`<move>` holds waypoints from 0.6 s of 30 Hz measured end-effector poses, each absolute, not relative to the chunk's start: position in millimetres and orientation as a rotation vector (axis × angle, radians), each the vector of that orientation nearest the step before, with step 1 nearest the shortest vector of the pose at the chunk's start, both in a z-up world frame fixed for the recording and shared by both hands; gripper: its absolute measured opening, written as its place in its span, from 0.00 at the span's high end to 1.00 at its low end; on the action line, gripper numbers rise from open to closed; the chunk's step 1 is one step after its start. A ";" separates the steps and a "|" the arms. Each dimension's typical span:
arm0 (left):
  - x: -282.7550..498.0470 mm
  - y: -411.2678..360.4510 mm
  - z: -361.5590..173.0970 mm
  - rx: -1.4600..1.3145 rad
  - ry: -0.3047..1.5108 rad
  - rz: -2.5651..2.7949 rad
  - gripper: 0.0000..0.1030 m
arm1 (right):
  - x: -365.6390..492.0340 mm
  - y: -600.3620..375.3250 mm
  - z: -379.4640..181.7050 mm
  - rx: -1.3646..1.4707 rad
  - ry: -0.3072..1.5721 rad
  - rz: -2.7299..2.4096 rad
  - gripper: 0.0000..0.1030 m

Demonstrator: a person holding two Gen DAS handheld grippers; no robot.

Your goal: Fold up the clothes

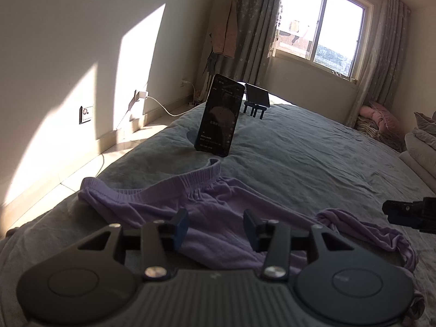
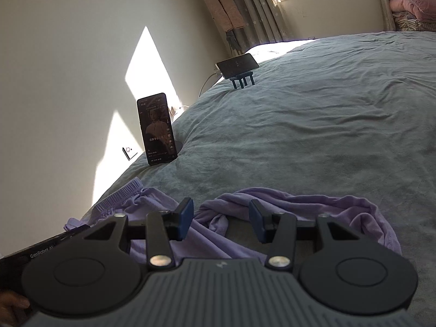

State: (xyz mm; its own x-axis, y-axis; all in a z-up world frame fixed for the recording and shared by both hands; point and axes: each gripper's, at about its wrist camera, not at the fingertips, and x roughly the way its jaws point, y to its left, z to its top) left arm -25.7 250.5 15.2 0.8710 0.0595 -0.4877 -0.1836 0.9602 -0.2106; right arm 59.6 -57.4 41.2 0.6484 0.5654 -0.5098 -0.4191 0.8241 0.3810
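A pair of lilac shorts [image 1: 218, 218] lies crumpled on the grey-green bed sheet [image 1: 313, 158], its elastic waistband [image 1: 152, 188] toward the left edge of the bed. My left gripper [image 1: 216, 218] is open and empty, hovering just above the middle of the shorts. My right gripper [image 2: 221, 209] is open and empty above the bunched leg end of the shorts [image 2: 299, 204]; it also shows at the right edge of the left wrist view [image 1: 408, 212]. The left gripper's body shows at the lower left of the right wrist view [image 2: 41, 248].
A phone [image 1: 220, 114] stands upright on the bed beyond the shorts; it also shows in the right wrist view [image 2: 158, 128]. A second phone on a small blue stand [image 1: 257, 98] sits farther back. Folded bedding [image 1: 419, 141] lies at the right. The bed's left edge drops to the floor [image 1: 81, 169].
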 end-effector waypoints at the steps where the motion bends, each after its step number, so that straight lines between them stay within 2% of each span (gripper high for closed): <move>1: -24.6 250.1 13.8 -0.258 0.506 0.126 0.56 | 57.3 -61.9 39.2 0.230 0.665 0.563 0.52; 8: -28.8 232.6 4.2 -0.193 0.548 0.055 0.56 | 41.3 -93.3 25.0 0.176 0.713 0.544 0.52; 18: -44.5 222.5 6.0 -0.168 0.563 0.008 0.55 | 18.4 -89.0 9.3 0.002 0.810 0.660 0.49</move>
State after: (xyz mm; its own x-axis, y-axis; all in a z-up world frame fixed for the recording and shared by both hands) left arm -44.5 222.5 6.0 0.8460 -0.0381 -0.5318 -0.0536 0.9863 -0.1559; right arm 18.4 -89.0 9.3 0.5017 0.5472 -0.6700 -0.5457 0.8012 0.2457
